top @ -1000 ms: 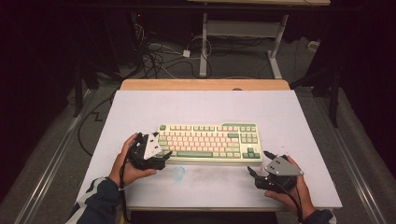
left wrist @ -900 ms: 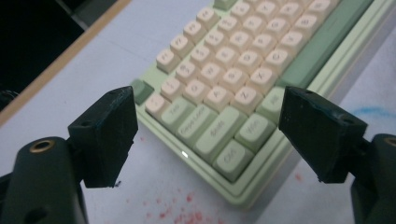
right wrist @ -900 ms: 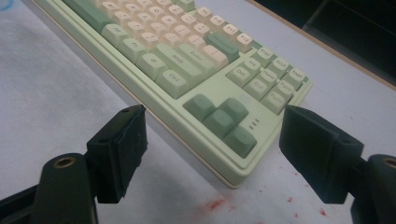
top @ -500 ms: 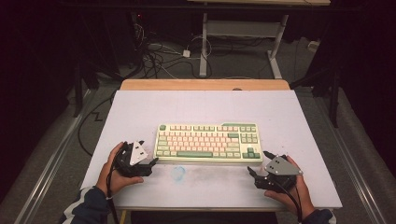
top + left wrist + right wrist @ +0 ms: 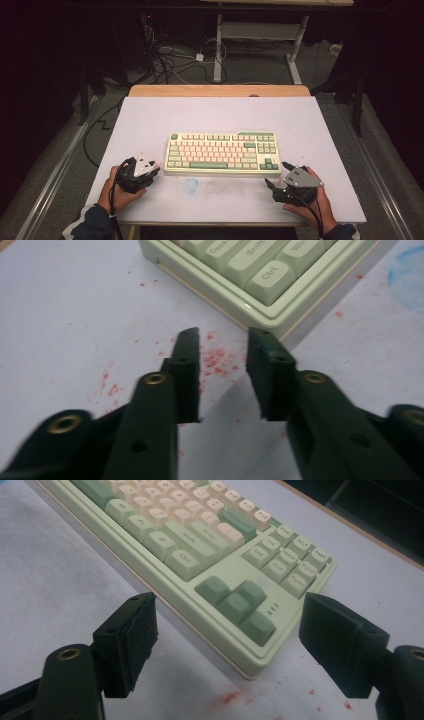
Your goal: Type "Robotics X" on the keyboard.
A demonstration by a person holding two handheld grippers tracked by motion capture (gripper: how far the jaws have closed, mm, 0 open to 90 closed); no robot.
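The keyboard (image 5: 222, 153) is flanked by the narrowed, just-closing, empty left gripper (image 5: 156, 170) and the spread right gripper (image 5: 276, 172); bare table (image 5: 225, 197) is left nearer the person.

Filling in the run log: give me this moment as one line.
left gripper: jaws just narrowed, nothing between, off keyboard corner | right gripper: open, facing arrow-key corner | keyboard: flat on table
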